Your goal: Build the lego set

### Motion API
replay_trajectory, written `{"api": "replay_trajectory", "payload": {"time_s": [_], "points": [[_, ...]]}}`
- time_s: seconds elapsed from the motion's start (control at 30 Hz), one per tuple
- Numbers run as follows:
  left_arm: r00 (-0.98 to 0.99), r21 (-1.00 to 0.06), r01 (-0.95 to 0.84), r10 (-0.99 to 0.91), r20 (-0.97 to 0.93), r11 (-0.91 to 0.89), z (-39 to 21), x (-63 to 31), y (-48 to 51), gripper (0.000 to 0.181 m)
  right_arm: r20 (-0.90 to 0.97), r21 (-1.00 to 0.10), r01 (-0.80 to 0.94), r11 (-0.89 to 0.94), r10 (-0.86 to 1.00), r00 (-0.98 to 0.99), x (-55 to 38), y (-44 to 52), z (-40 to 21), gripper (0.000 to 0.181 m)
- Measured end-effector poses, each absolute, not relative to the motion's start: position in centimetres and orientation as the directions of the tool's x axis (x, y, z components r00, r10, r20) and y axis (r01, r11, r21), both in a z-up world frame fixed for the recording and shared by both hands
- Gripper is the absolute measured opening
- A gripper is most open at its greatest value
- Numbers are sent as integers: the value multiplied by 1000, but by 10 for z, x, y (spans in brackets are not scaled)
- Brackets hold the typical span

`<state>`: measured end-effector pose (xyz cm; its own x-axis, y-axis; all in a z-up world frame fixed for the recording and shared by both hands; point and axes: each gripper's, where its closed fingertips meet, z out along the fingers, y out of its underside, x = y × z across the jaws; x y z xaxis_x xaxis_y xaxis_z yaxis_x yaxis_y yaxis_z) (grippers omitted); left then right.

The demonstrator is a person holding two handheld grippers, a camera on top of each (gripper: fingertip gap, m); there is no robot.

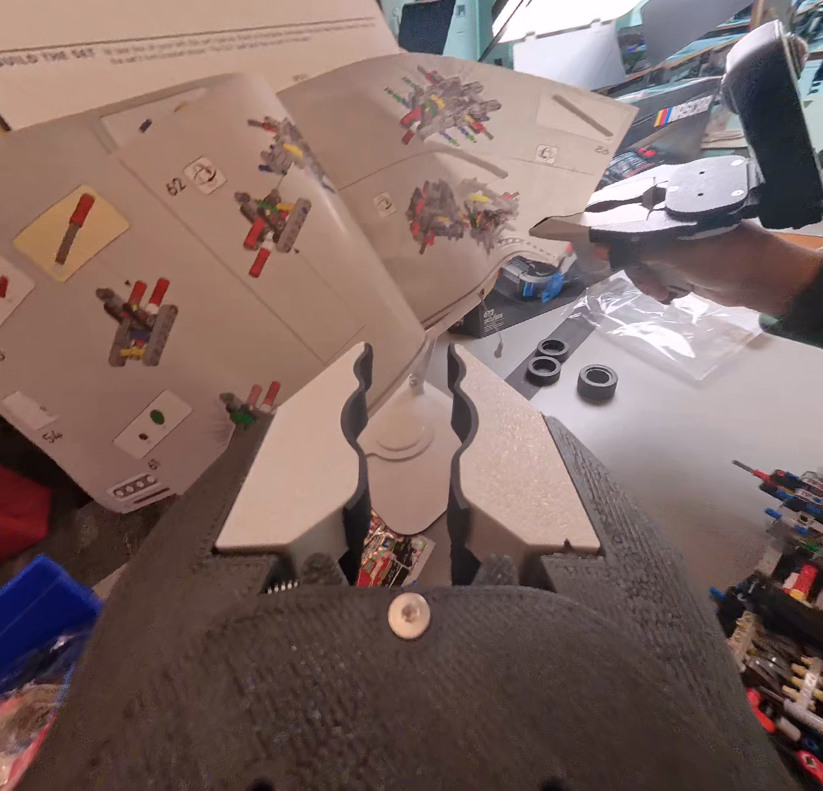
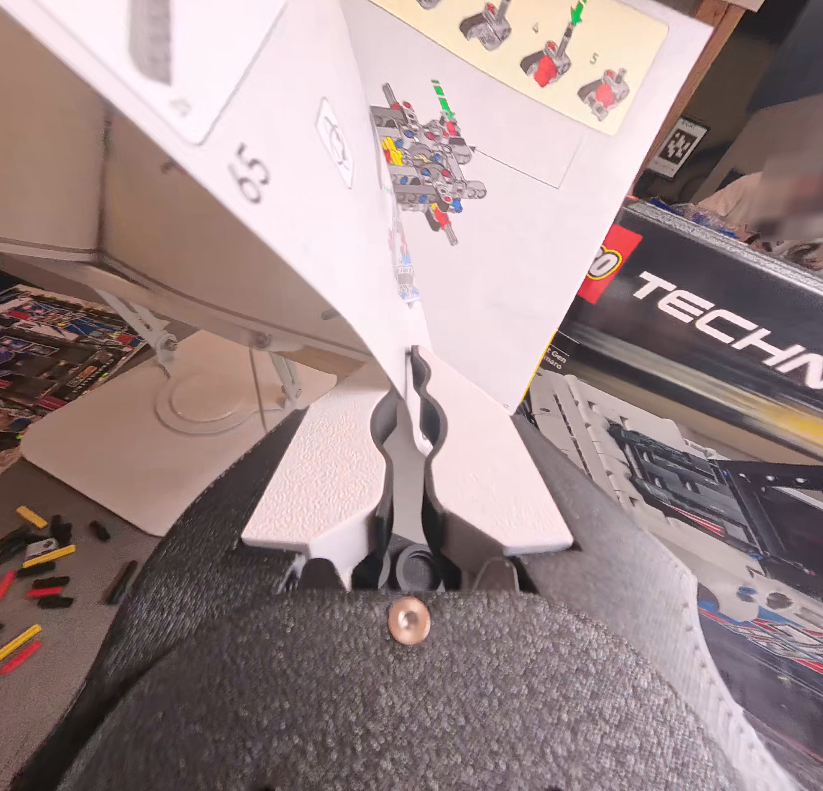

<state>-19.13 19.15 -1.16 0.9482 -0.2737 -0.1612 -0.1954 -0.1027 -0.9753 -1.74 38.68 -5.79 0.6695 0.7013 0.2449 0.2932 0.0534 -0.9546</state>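
The open instruction booklet [image 1: 276, 217] rests on a white stand [image 1: 401, 467]. My left gripper [image 1: 407, 355] is open and empty, its fingers either side of the stand's base, below the booklet. My right gripper [image 2: 407, 360] is shut on the lower edge of a booklet page [image 2: 490, 200], which is lifted and curled. In the left wrist view the right gripper [image 1: 541, 231], held by a hand, pinches the right page's edge. A part-built model [image 1: 788, 591] lies at the far right.
Three black tyres [image 1: 596, 382] and a clear plastic bag [image 1: 659, 324] lie on the grey table right of the stand. A blue bin [image 1: 35, 600] is at lower left. The black set box [image 2: 712, 306] stands at right, and loose small pieces [image 2: 40, 569] lie at left. Spacing between my two grippers at the tips: around 25 cm.
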Motion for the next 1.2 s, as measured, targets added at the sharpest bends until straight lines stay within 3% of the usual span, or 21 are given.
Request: {"api": "replay_trajectory", "payload": {"time_s": [0.47,0.93,1.03,1.2], "points": [[970,-977,-133,-222,-95,-165,-51,-220,204,32,106,-961,234,-148,584,805,48,437,-92,19],[984,-986,-79,-171,-53,-148,-61,-227,213,32,219,-965,86,250,576,788,34,331,19,1],[984,-987,-77,-170,-53,-141,-60,-226,217,31,271,-961,146,233,712,648,-15,315,10,0],[991,-984,-90,-116,-73,-152,-62,-240,235,31,306,-946,272,177,765,566,-71,342,-33,12]]}}
